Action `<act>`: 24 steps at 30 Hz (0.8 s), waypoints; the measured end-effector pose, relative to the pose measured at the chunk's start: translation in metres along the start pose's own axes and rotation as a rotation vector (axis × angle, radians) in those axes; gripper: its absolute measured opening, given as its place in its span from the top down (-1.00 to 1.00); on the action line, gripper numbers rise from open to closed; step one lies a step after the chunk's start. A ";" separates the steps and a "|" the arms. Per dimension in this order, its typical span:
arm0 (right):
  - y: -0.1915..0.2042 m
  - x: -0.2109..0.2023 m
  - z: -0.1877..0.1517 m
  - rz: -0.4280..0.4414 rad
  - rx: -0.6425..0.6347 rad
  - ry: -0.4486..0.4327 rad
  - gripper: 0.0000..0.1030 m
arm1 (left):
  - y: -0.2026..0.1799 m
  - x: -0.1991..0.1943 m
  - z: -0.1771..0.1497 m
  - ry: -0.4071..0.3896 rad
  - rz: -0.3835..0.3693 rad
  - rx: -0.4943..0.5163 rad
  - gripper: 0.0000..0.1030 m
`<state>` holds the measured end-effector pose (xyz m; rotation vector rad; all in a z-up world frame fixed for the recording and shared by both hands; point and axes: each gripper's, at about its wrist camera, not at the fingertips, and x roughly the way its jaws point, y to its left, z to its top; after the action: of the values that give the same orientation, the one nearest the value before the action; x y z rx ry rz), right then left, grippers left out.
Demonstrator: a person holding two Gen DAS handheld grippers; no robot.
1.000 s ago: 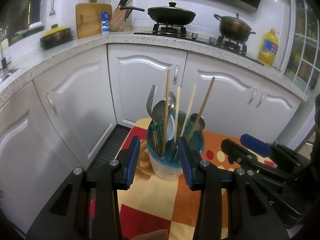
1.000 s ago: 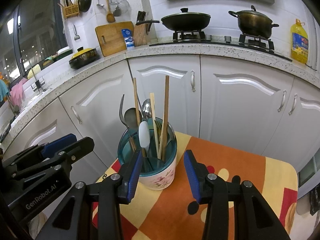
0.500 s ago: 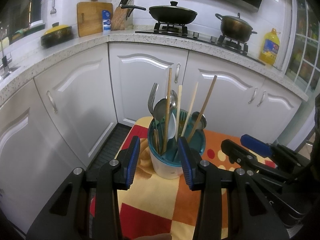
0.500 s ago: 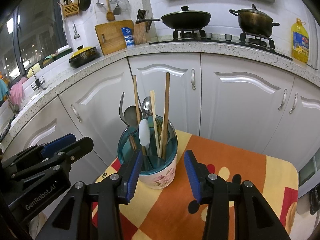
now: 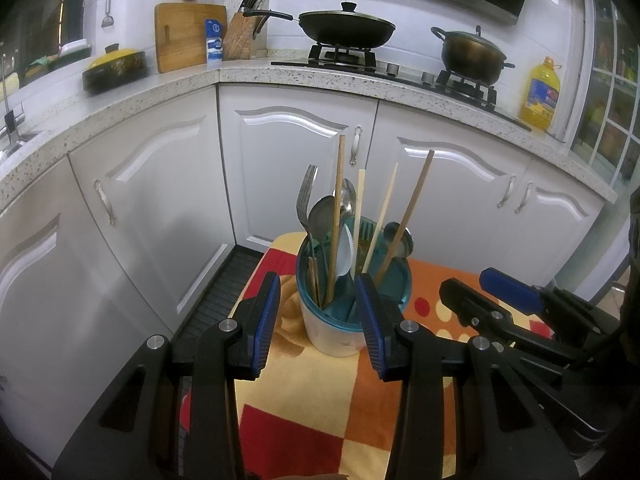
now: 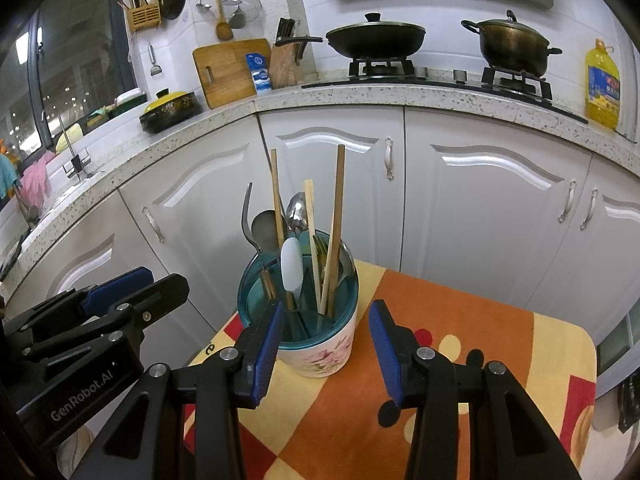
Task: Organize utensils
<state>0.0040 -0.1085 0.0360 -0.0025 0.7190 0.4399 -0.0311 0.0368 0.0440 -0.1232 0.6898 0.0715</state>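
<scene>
A white flowered utensil cup [image 6: 320,354] with a teal rim stands on a small table with an orange, yellow and red cloth [image 6: 480,360]. It holds a metal fork [image 5: 306,196], spoons [image 6: 298,210], several wooden chopsticks [image 5: 338,200] and a white plastic utensil [image 6: 291,264], all upright. My left gripper [image 5: 318,300] is open just in front of the cup [image 5: 340,332], with nothing between its blue pads. My right gripper [image 6: 326,308] is also open, a little short of the cup. Each gripper shows in the other's view, the right gripper [image 5: 466,282] and the left gripper [image 6: 166,276] flanking the cup.
White cabinet doors [image 6: 480,208] stand close behind the table under a speckled counter [image 6: 328,96]. On the counter are a lidded wok [image 6: 374,38], a pot [image 6: 512,46], an oil bottle [image 6: 602,88], a cutting board [image 6: 228,70] and a knife block [image 6: 286,60]. The cloth lies bare to the cup's right.
</scene>
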 end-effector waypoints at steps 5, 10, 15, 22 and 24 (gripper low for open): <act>0.000 0.000 0.000 0.000 0.000 0.000 0.17 | 0.000 0.000 -0.001 0.000 0.000 0.000 0.26; 0.000 0.000 0.000 0.000 -0.001 -0.001 0.17 | -0.001 0.000 0.000 0.000 0.000 0.000 0.26; 0.000 0.000 0.000 0.000 0.000 0.000 0.17 | -0.001 -0.001 -0.001 0.001 -0.001 0.001 0.26; 0.000 -0.001 -0.001 0.001 0.000 0.005 0.16 | -0.003 0.001 -0.002 0.011 0.000 -0.001 0.26; -0.001 -0.001 -0.001 0.002 -0.001 0.005 0.16 | -0.004 0.001 -0.003 0.012 0.000 0.000 0.26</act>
<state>0.0026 -0.1097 0.0357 -0.0036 0.7243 0.4419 -0.0317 0.0324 0.0419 -0.1238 0.7021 0.0709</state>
